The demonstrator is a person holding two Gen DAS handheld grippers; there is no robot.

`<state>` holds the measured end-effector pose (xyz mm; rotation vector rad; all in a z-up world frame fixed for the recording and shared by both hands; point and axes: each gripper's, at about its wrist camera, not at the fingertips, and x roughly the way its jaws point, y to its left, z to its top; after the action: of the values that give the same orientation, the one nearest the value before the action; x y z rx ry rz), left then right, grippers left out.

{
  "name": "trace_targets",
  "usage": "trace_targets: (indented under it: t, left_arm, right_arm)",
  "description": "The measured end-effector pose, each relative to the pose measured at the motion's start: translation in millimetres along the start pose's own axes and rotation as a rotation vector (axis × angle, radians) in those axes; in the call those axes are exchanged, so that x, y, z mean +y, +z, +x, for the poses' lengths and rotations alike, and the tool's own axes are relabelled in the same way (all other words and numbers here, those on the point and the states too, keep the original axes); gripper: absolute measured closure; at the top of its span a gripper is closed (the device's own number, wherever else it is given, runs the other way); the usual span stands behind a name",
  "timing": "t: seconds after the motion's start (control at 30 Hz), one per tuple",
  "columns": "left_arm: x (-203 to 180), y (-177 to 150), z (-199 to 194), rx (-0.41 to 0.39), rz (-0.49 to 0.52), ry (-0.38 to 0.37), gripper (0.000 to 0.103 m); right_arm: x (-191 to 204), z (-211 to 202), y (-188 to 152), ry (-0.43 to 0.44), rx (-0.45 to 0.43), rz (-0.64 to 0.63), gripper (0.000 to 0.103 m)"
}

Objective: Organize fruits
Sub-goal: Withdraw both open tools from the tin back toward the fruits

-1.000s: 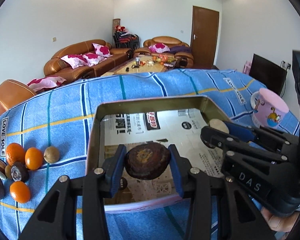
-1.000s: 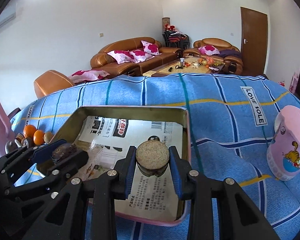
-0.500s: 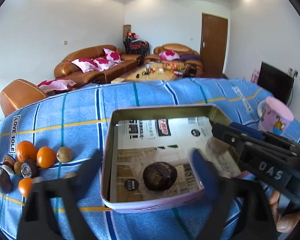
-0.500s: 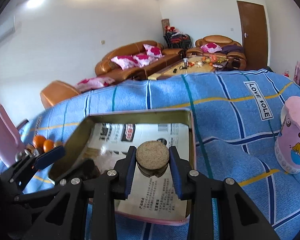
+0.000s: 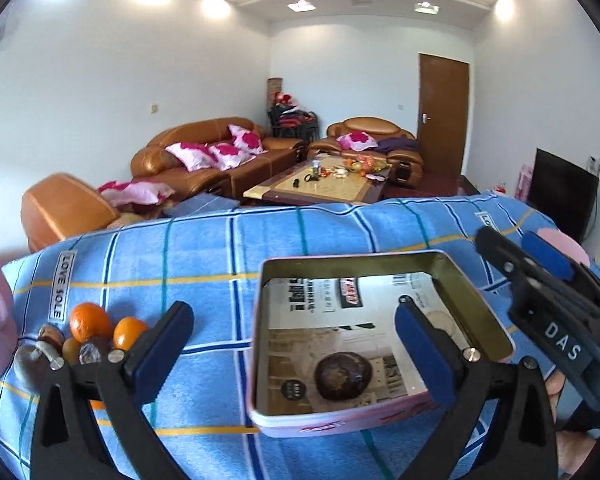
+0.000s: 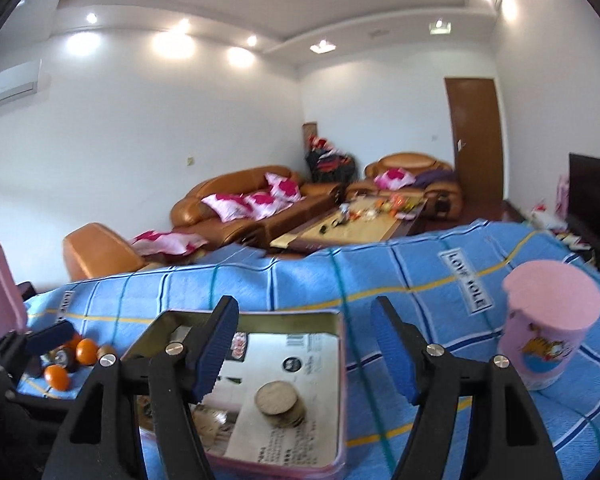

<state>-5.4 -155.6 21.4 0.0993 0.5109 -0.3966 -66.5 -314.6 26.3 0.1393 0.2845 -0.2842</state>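
While both my tongs, left gripper [image 5: 296, 344] and right gripper [image 6: 304, 354], gape with the right one just widening, a wrinkly dark passion fruit [image 5: 343, 376] and a fuzzy tan kiwi [image 6: 278, 399] sit loose in the paper-lined metal tin [image 5: 476, 300].

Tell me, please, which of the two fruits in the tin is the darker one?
The dark brown fruit at the tin's near edge; the other, the pale tan fruit, is much lighter.

Blue plaid cloth [image 5: 204, 264], oranges [image 5: 90, 320]
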Motion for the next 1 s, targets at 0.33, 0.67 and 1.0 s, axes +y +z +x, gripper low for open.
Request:
trace_targets:
  t: [0.33, 0.67, 1.0]
  left_arm:
    - [48, -11, -22, -0.041, 0.063, 0.158, 0.000]
    - [124, -26, -33, -0.035, 0.027, 0.263, 0.000]
    - [163, -36, -40, -0.041, -0.048, 0.272, 0.000]
  right_arm:
    - [4, -4, -1, 0.006, -0.016, -0.022, 0.033]
    - [27, -12, -6, -0.075, -0.025, -0.108, 0.033]
    - [73, -14, -19, 0.029, 0.081, -0.070, 0.033]
